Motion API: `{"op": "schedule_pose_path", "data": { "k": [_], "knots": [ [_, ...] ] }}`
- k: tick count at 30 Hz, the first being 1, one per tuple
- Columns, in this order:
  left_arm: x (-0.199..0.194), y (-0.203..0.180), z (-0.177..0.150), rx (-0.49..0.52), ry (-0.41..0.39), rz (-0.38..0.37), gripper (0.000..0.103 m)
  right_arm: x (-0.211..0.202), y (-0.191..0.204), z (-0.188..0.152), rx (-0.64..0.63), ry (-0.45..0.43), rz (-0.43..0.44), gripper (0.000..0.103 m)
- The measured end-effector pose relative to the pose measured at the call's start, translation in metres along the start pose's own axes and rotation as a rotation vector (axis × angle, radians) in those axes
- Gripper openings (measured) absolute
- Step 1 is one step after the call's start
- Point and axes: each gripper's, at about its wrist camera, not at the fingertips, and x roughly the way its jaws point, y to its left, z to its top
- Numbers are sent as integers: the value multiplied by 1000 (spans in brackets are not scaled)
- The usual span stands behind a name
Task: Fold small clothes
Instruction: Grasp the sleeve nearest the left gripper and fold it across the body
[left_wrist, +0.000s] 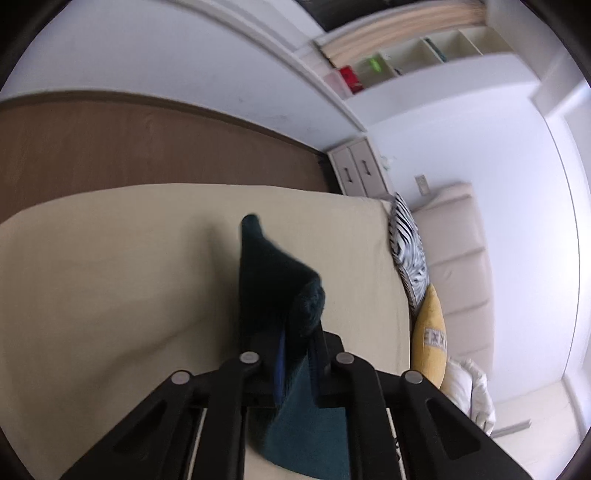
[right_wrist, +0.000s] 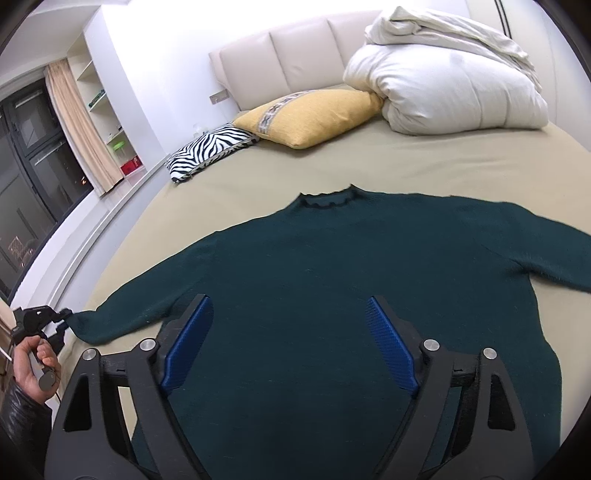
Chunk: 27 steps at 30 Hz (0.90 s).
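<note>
We see a bed (right_wrist: 369, 166) with a beige sheet, and on it a dark green sweater (right_wrist: 332, 266) lies flat, front up, with the collar toward the headboard and both sleeves spread out to the sides. Behind the sweater, near the headboard, there is a folded white duvet (right_wrist: 443, 85), then a yellow pillow (right_wrist: 314, 114), and a zebra pillow (right_wrist: 210, 151) beside it.

The right gripper (right_wrist: 291, 343) hangs over the lower part of the sweater and points down at an angle toward it. Its blue pads (right_wrist: 188, 343) stand wide apart, and nothing is between them; the cloth is only below them.

The left gripper (left_wrist: 295, 354) is at the edge of the bed, where the sleeve (right_wrist: 122, 317) ends. Its fingers are closed on the cuff, and in the left wrist view the dark cloth stands up between the narrow jaws. The view there is rolled to one side. In the right wrist view we see the hand (right_wrist: 33, 365) in a black sleeve that grips the handle of this gripper.
</note>
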Motion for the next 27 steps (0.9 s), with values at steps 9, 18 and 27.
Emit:
{"op": "schedule_pose_path", "data": {
  "k": [9, 18, 27],
  "knots": [
    [32, -167, -150, 554, 234, -178, 8, 1, -50, -5, 61, -7, -2, 82],
    [78, -200, -336, 860, 536, -265, 10, 19, -107, -7, 123, 93, 17, 82],
    [35, -137, -308, 837, 486, -171, 73, 98, -104, -2, 268, 287, 214, 82]
  ]
}}
